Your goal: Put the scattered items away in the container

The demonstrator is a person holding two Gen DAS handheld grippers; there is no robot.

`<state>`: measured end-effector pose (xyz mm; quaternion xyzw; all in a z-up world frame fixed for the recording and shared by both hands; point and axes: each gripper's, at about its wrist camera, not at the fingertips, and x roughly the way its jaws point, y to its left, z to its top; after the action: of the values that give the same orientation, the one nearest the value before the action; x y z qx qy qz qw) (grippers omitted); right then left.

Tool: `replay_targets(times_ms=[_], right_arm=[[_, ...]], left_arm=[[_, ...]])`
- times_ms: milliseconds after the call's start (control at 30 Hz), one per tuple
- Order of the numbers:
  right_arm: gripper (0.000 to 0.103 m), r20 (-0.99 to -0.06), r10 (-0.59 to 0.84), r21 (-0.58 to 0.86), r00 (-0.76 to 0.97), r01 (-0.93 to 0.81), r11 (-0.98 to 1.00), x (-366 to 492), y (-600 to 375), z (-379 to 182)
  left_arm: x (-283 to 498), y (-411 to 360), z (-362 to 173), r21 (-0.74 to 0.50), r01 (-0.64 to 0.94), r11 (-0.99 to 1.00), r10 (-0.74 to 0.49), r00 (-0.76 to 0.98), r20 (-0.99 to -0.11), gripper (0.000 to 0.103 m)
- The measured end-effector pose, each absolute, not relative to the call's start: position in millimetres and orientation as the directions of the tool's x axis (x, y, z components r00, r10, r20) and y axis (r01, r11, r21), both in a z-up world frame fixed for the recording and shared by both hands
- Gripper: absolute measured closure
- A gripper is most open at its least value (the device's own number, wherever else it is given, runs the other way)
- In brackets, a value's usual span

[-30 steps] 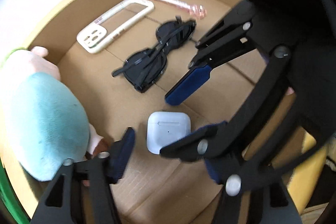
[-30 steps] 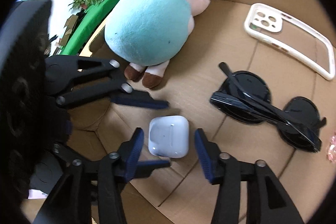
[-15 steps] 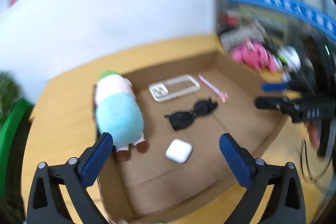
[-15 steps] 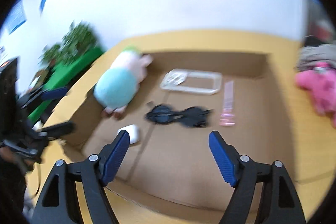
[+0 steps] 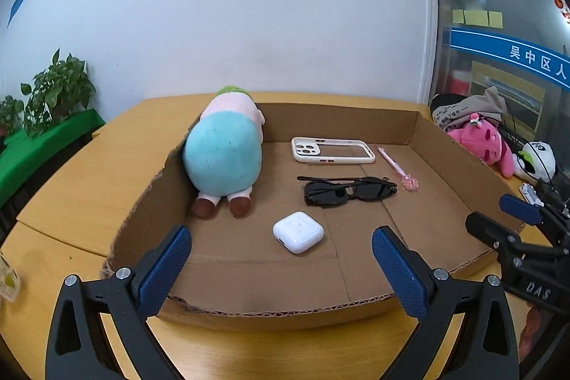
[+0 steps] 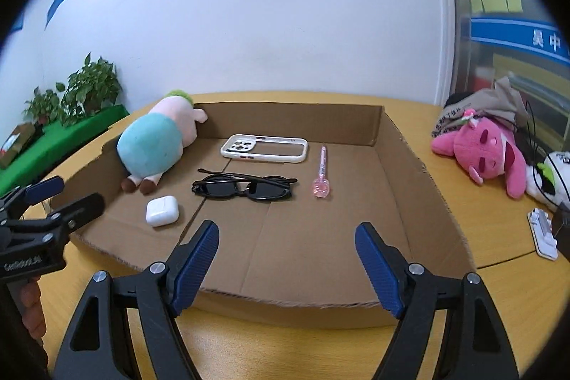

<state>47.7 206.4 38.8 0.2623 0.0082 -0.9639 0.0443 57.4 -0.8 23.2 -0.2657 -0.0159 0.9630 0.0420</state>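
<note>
- Cardboard forms the shallow box [image 5: 342, 120] on the yellow worktop [image 5: 82, 202], and every task item lies inside it.
- The plush toy [image 5: 224, 159] leans against the box's left wall.
- The white earbud case [image 5: 298, 232] sits nearest the front edge, just right of the toy's feet.
- The black sunglasses [image 5: 349, 190] lie folded mid-box, with the phone case [image 5: 333, 150] behind them and the pink pen [image 5: 395, 168] to their right.
- The left tool [image 5: 281, 269] hovers before the front edge, jaws spread wide, gripping nothing.
- The right tool [image 6: 286, 267] hangs likewise, jaws apart and empty.
- A pink plush [image 6: 488, 148] rests on the worktop outside the box.
</note>
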Motion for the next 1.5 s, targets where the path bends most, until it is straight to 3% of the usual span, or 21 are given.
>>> replay_targets(times_ms=[100,300,700,1500], right_arm=[[0.024,-0.528,-0.085,0.022,-0.845,0.087,-0.996,46,205,27],[0.022,-0.485,-0.062,0.018,-0.872,0.061,-0.998,51,203,20],[0.009,-0.491,-0.052,0.013,-0.869,0.052,-0.999,48,197,19],[0.009,-0.492,-0.052,0.016,-0.869,0.051,-0.999,48,197,18]], left_arm=[[55,2,14,-0.050,-0.072,-0.996,0.087,-0.849,-0.521,0.000],[58,10,4,0.012,-0.047,-0.999,0.036,-0.881,-0.472,0.000],[50,4,0,-0.049,-0.082,-0.995,0.095,-0.856,-0.508,0.000],[50,4,-1,-0.049,-0.080,-0.996,0.094,-0.857,-0.507,0.000]])
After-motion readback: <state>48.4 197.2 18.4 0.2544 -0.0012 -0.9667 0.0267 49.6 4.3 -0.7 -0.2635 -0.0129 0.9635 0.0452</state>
